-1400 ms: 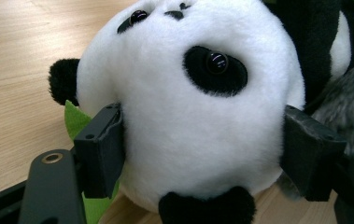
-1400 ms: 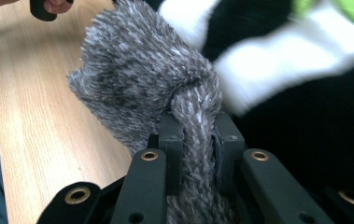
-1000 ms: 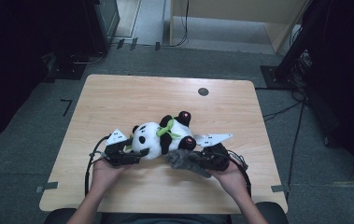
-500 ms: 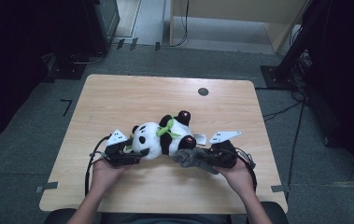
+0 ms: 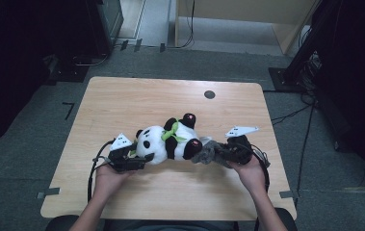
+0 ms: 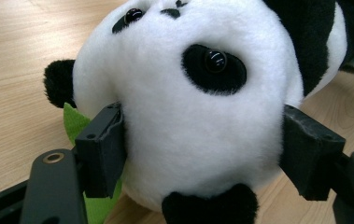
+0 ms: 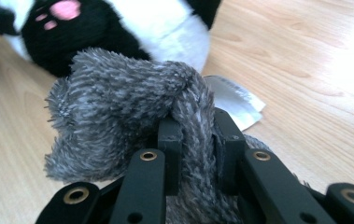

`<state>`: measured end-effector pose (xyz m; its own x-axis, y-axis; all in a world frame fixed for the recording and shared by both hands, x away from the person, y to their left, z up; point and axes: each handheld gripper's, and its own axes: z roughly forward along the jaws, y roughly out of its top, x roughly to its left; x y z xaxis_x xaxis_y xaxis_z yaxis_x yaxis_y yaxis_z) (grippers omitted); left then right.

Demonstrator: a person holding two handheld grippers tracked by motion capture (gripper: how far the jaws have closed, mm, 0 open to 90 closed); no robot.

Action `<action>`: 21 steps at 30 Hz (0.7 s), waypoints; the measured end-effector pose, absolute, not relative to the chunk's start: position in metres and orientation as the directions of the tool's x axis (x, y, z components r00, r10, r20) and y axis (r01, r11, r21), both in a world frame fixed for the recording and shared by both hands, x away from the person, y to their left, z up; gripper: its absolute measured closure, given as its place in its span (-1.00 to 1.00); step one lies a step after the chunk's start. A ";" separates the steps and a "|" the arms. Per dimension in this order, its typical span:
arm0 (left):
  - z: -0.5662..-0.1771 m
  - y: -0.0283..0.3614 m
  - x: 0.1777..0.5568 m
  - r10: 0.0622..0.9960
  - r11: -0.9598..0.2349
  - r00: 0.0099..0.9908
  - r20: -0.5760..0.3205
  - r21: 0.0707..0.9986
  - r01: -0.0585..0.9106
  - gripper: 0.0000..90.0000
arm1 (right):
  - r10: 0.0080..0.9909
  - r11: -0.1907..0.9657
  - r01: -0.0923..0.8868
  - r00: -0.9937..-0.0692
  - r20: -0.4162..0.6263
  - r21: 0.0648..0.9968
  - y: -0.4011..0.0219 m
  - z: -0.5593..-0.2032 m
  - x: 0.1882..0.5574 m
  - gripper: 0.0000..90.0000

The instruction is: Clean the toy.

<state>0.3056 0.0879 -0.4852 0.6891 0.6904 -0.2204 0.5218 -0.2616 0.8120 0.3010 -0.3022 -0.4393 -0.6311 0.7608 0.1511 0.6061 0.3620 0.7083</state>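
A black-and-white plush panda [image 5: 168,141] with a green scarf lies on its back on the wooden table [image 5: 170,101]. My left gripper [image 5: 134,158] is shut on the panda's white head [image 6: 198,107], one pad pressed into each side. My right gripper [image 5: 214,153] is shut on a grey fuzzy cloth [image 7: 132,116], pinched between its black fingers [image 7: 170,140] just beside the panda's pink-soled foot [image 7: 65,11]. In the high view the grey cloth [image 5: 205,153] sits at the panda's lower right. A white tag [image 7: 233,100] lies on the wood behind the cloth.
A small dark round hole [image 5: 209,94] sits near the table's far edge. Cables [image 5: 96,161] trail from both grippers toward the near edge. Dark equipment and cables stand on the floor around the table. Bare wood lies beyond the panda.
My right hand has drawn the grey cloth to the right, away from the panda's feet. The left hand and the panda's head have stayed in place.
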 end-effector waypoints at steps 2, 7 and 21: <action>-0.485 0.088 0.306 0.690 -0.261 0.689 -0.221 0.812 0.522 -0.44 | 0.766 0.349 0.609 -0.623 0.157 0.712 -0.305 -0.439 0.303 0.73; -0.486 0.088 0.305 0.691 -0.262 0.690 -0.218 0.814 0.519 -0.45 | 0.776 0.324 0.620 -0.606 0.174 0.714 -0.309 -0.440 0.316 0.73; -0.485 0.088 0.305 0.690 -0.268 0.693 -0.207 0.817 0.511 -0.45 | 0.811 0.228 0.635 -0.543 0.217 0.738 -0.326 -0.439 0.340 0.74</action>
<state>0.3050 0.0879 -0.4854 0.6933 0.6902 -0.2071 0.5111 -0.2683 0.8166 0.3404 -0.3257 -0.4387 -0.5431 0.8112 0.2169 0.6348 0.2276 0.7383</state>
